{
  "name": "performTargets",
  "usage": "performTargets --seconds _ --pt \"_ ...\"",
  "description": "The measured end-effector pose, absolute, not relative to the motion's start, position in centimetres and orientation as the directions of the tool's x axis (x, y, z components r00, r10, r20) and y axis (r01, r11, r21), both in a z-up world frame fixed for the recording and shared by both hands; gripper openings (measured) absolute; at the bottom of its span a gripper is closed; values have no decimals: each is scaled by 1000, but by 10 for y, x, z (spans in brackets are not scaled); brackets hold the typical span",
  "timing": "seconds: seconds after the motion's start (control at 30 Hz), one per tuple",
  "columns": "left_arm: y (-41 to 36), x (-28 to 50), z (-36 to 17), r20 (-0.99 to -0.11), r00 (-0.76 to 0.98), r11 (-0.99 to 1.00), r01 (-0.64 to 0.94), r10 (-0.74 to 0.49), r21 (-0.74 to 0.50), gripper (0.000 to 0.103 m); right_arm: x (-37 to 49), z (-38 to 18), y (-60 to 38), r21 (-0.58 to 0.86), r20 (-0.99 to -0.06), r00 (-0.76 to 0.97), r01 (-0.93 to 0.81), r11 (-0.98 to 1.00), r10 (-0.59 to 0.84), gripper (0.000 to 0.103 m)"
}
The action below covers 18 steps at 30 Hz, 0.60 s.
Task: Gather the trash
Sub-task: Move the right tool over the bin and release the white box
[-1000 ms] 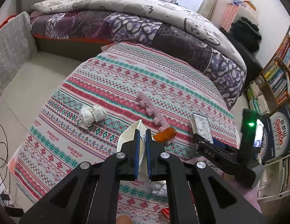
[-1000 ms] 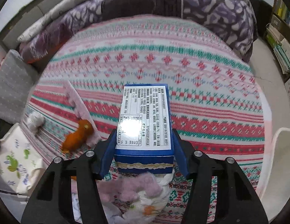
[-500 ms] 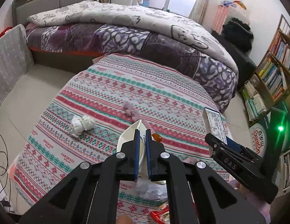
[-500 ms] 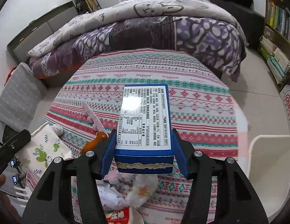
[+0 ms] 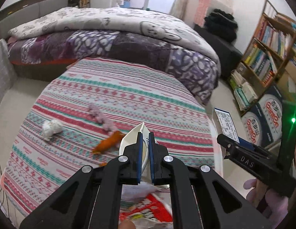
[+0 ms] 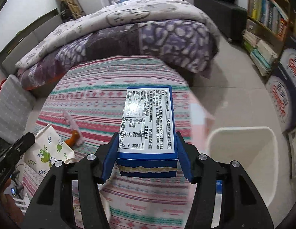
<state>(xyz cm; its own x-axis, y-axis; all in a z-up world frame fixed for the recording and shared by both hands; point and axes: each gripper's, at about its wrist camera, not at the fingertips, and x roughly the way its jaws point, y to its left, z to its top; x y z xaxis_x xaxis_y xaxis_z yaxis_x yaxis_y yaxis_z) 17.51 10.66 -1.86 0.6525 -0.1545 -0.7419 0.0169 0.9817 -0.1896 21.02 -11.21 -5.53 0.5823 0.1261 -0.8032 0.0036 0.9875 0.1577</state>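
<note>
Between my right gripper's [image 6: 146,152] fingers sits a clamped blue box [image 6: 148,126], printed nutrition table up; my left gripper [image 5: 143,152] pinches a cream paper bag [image 5: 132,139]; "DAS" legible.

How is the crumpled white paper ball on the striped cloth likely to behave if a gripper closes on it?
The crumpled white paper ball looks loosely wadded, so it would probably squash between the pads rather than resist. It is likely very light for its bulk. Its lumpy, roughly round shape may let it scoot or roll on the striped patterned cloth if nudged sideways.
</note>
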Motion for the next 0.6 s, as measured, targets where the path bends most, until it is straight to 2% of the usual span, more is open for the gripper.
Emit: performTargets --seconds 0.37,0.47,0.5,0.6 --pt "26 171 -29 -750 605 964 158 -267 -216 6 189 -55 -203 116 -828 561 149 982 13 56" --pt "5 168 -30 -751 587 953 196 -302 -230 6 182 -54 -228 113 -834 552 189 975 -10 60" --pt "-2 165 -30 -750 584 950 209 -310 -230 6 177 -53 -240 118 -832 554 217 969 -23 66" --pt "-29 159 -33 -753 574 944 252 -323 -213 6 171 -50 -263 124 -825 563 266 956 -50 74"
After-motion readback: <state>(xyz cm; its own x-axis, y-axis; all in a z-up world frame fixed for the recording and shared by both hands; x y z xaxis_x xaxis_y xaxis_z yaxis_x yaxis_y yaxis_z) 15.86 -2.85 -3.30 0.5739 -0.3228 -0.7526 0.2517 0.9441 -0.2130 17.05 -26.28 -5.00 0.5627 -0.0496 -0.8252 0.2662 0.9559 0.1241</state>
